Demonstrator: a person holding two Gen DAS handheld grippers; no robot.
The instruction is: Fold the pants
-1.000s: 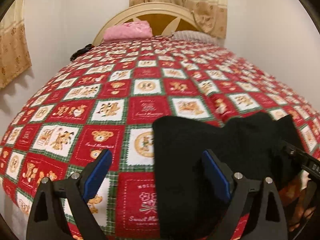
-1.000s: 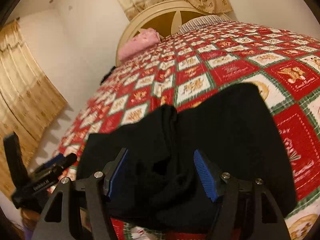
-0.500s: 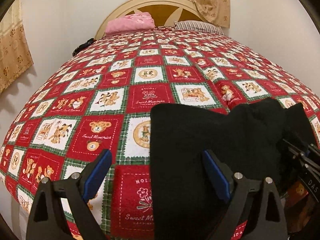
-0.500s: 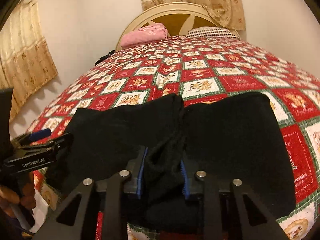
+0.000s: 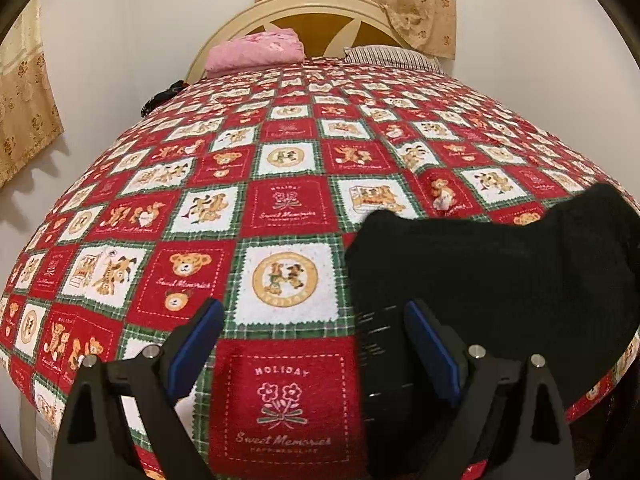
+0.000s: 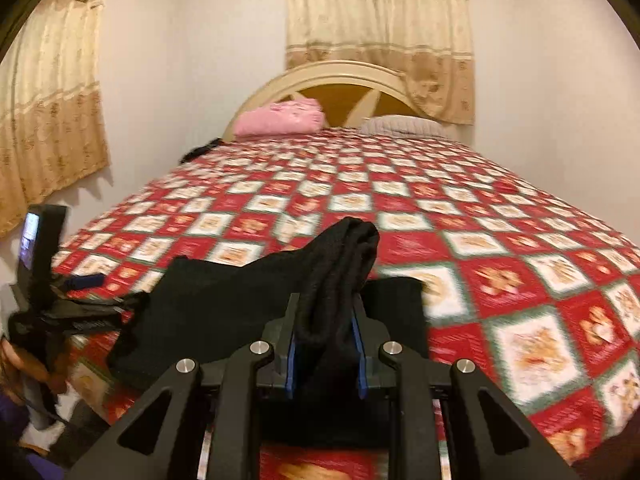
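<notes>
pinching a bunched ridge of the black knit pants (image 6: pixel 340 280), the right gripper (image 6: pixel 324 354) is clamped tight; left gripper (image 5: pixel 312 350) gapes wide beside them on the red teddy-bear patchwork bedspread (image 5: pixel 280 208).

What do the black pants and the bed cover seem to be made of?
Black pants: soft matte knit, perhaps fleece; they bunch thickly in the right gripper. Bed cover: printed cotton-like cloth, matte, with a flat teddy bear patchwork print.
</notes>
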